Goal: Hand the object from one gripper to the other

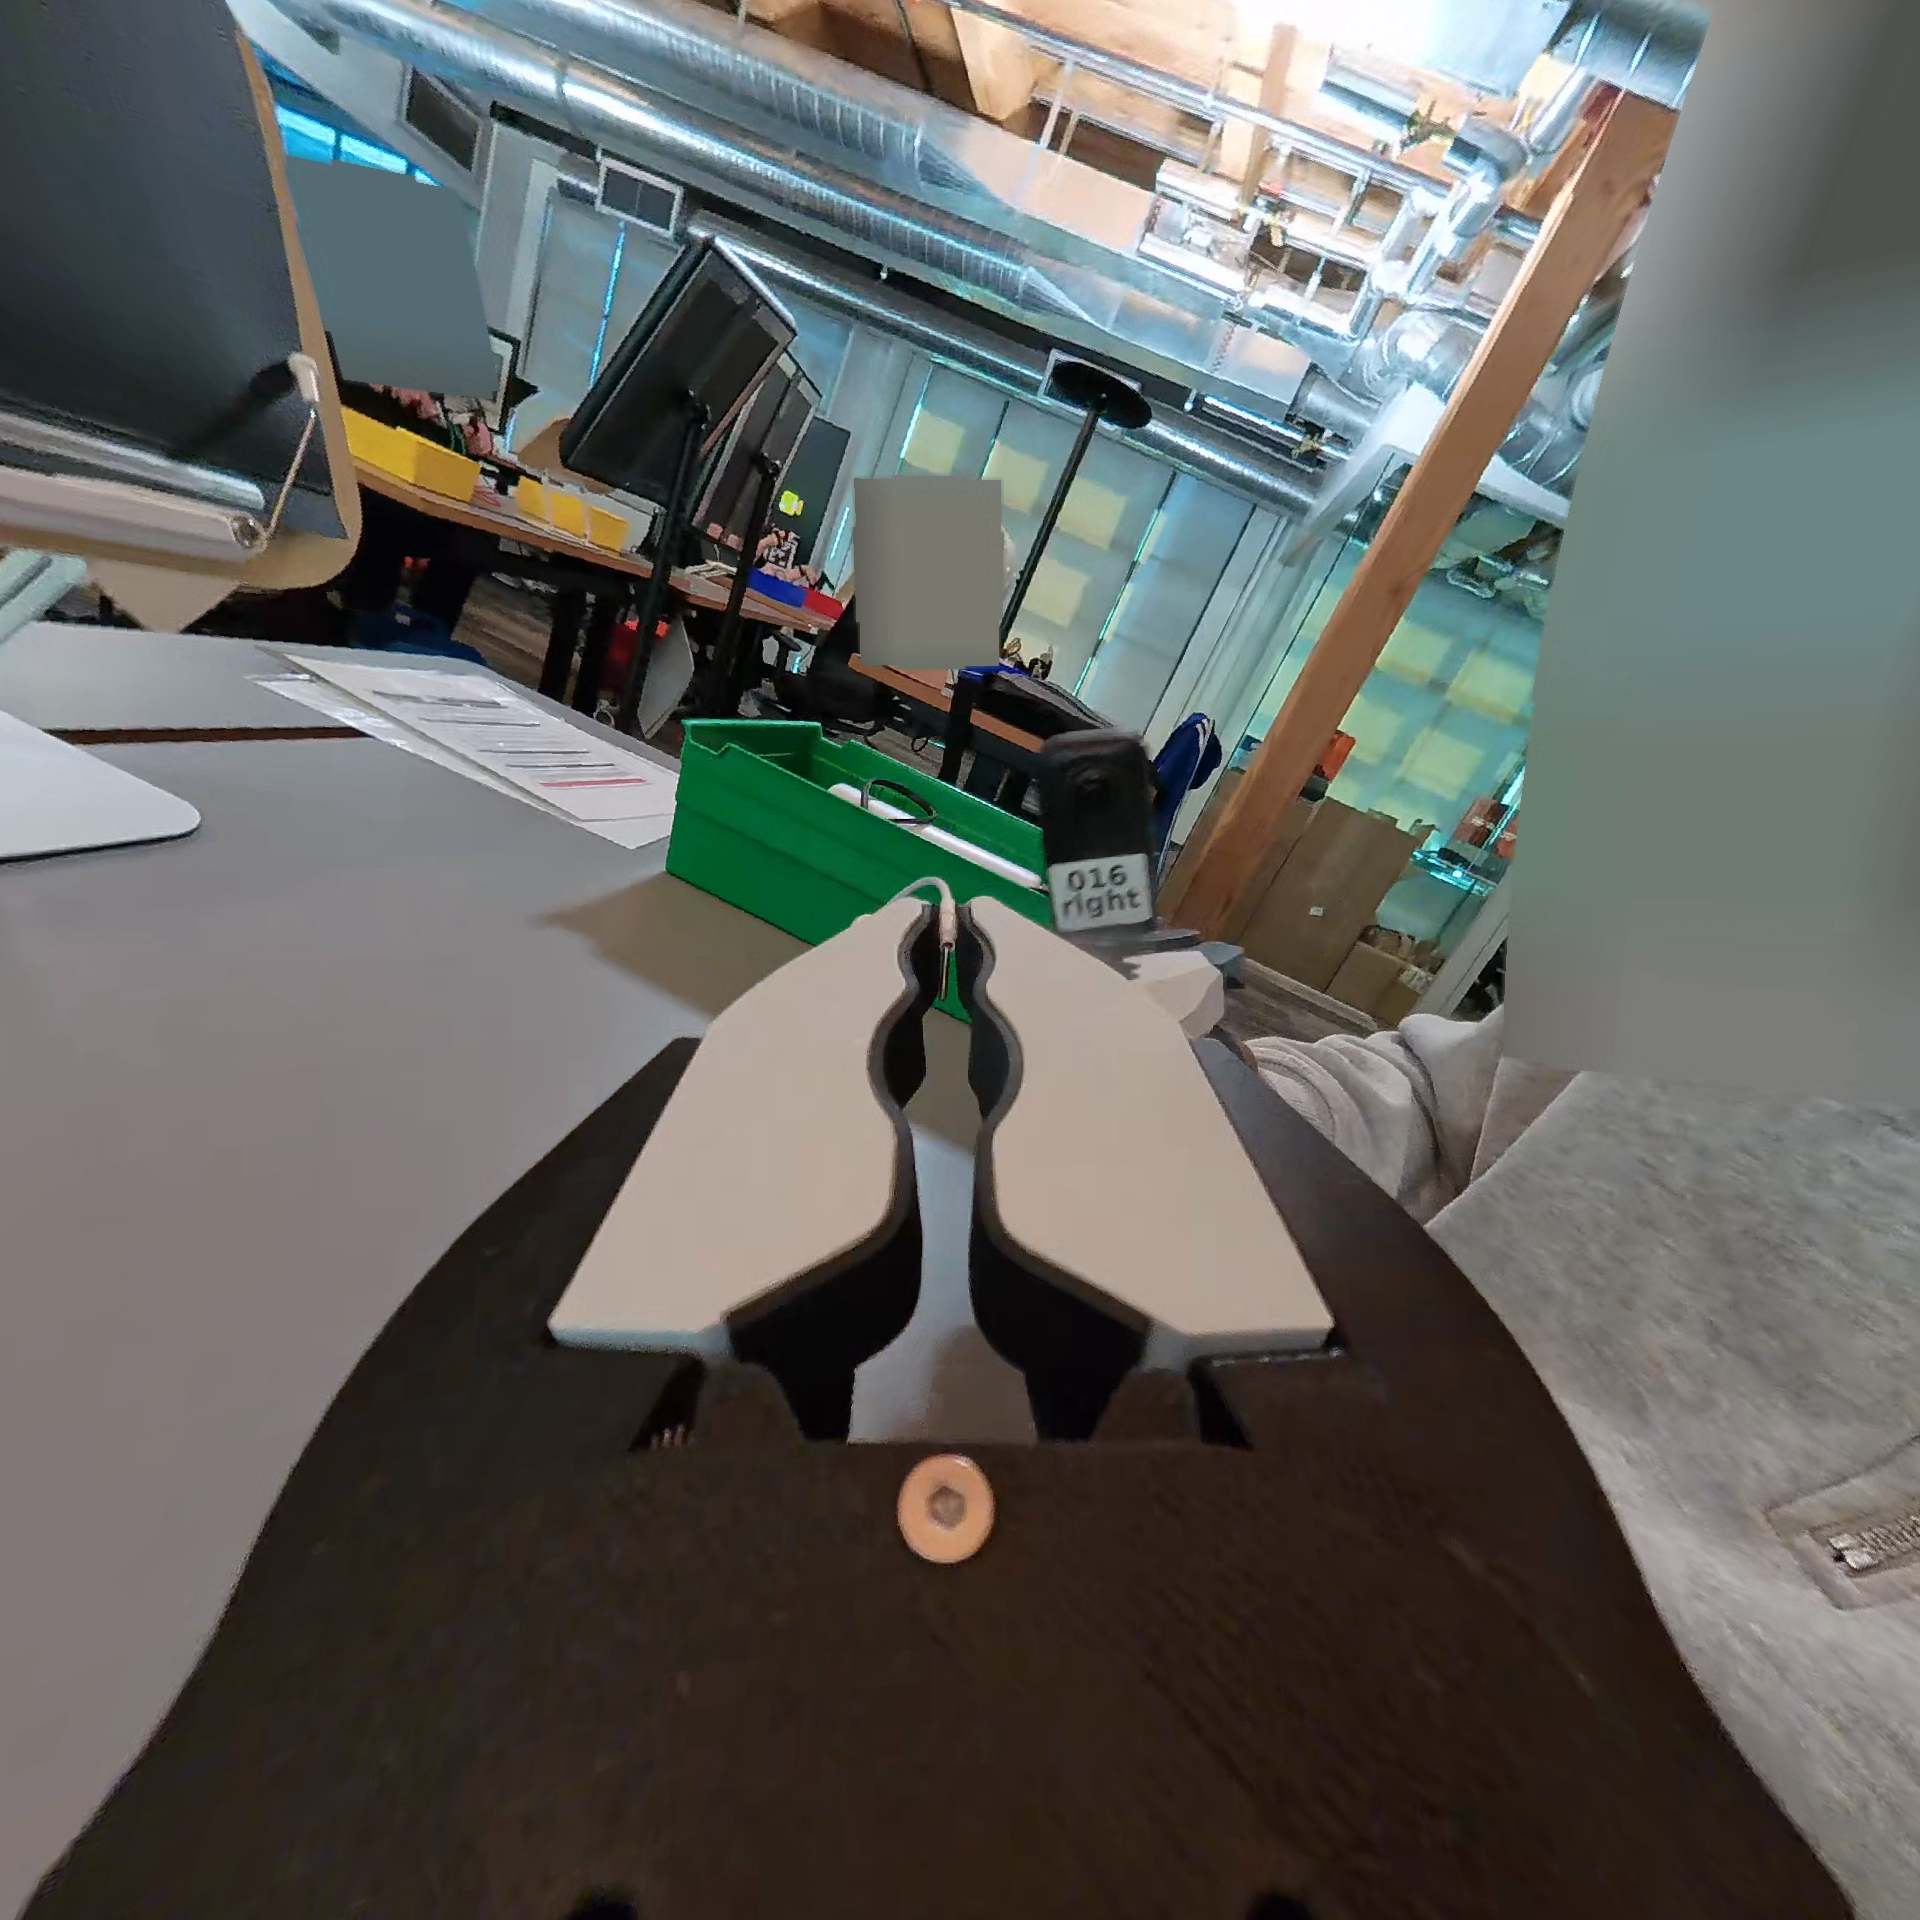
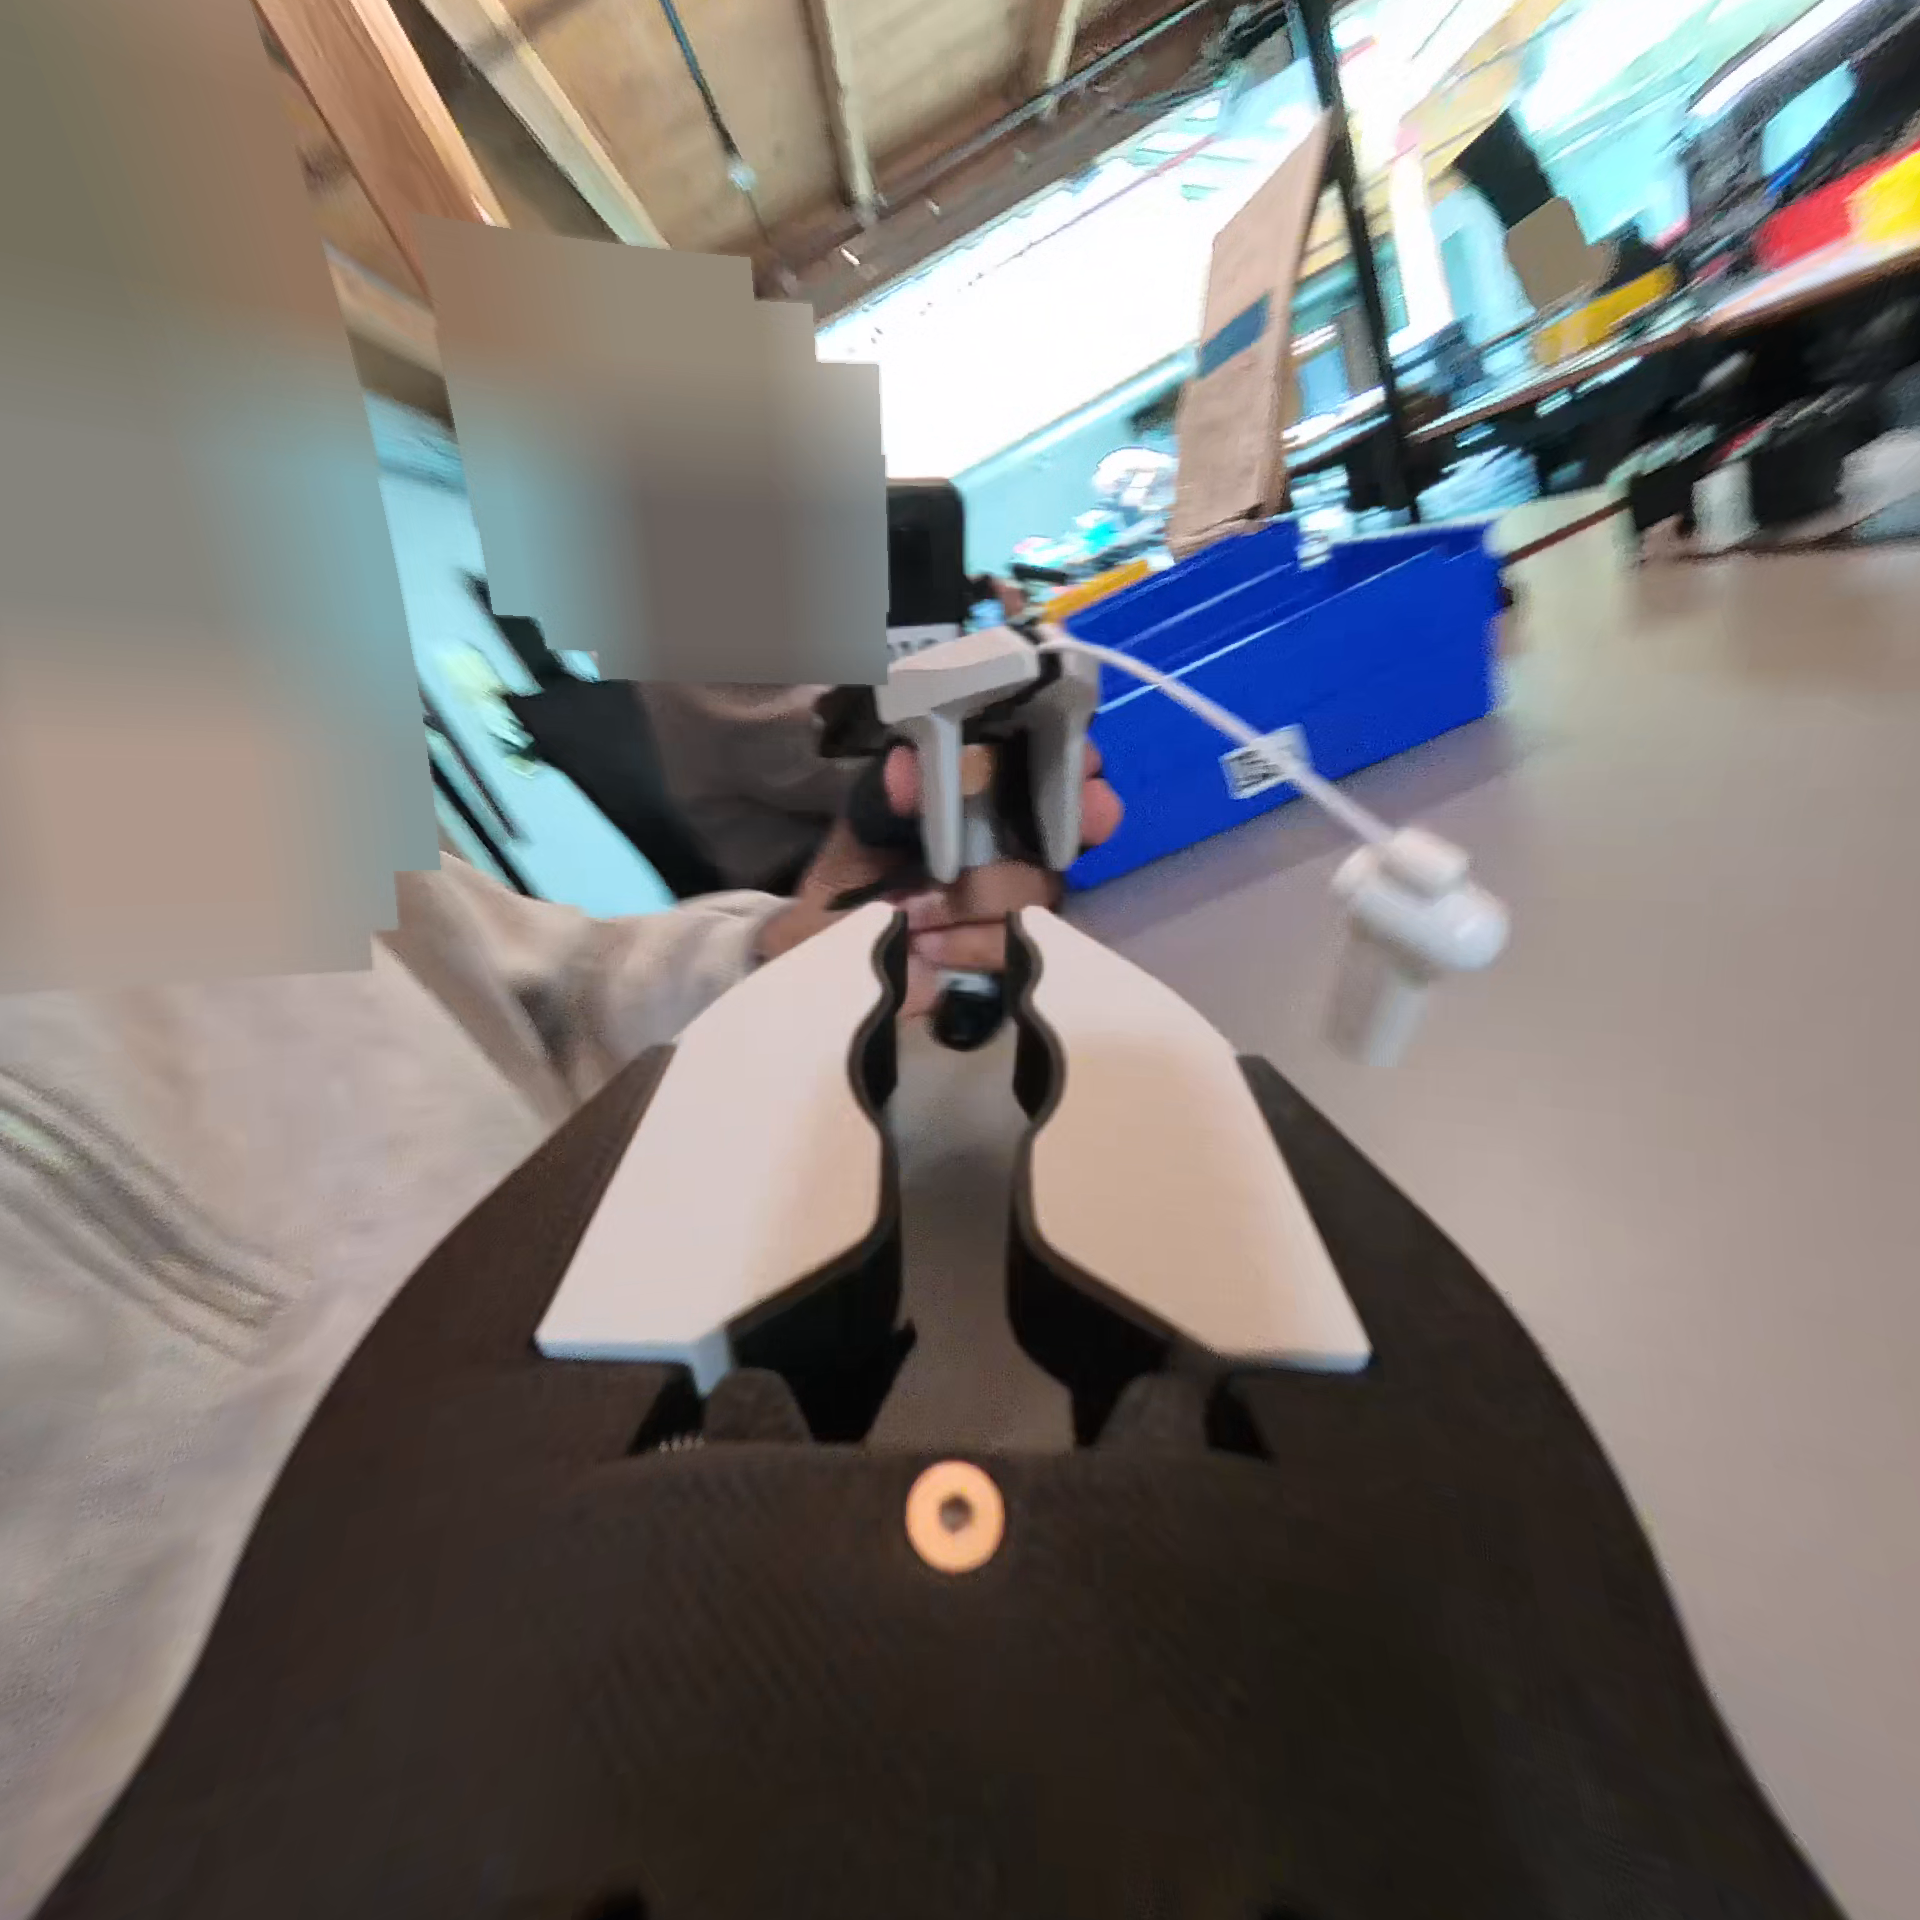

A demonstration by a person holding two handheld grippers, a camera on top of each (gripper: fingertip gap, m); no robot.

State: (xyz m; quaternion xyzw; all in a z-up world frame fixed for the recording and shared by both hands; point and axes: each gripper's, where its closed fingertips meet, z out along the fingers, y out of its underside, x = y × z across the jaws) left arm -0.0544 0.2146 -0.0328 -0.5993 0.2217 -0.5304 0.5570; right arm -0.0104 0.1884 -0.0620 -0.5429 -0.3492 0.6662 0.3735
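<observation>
Left gripper [image 1: 948, 925]: fingers pressed together, pinching the metal plug end of a white cable [image 2: 1195, 717] at the tips. Cable: hangs from that gripper [image 2: 1039, 665] above the grey table [image 1: 312, 987], a white adapter [image 2: 1403, 935] dangling at its far end. Right gripper [image 2: 956, 935]: fingers slightly spread, nothing between them. Green bin [image 1: 790, 842] and blue bin [image 2: 1299, 665]: on the table behind
</observation>
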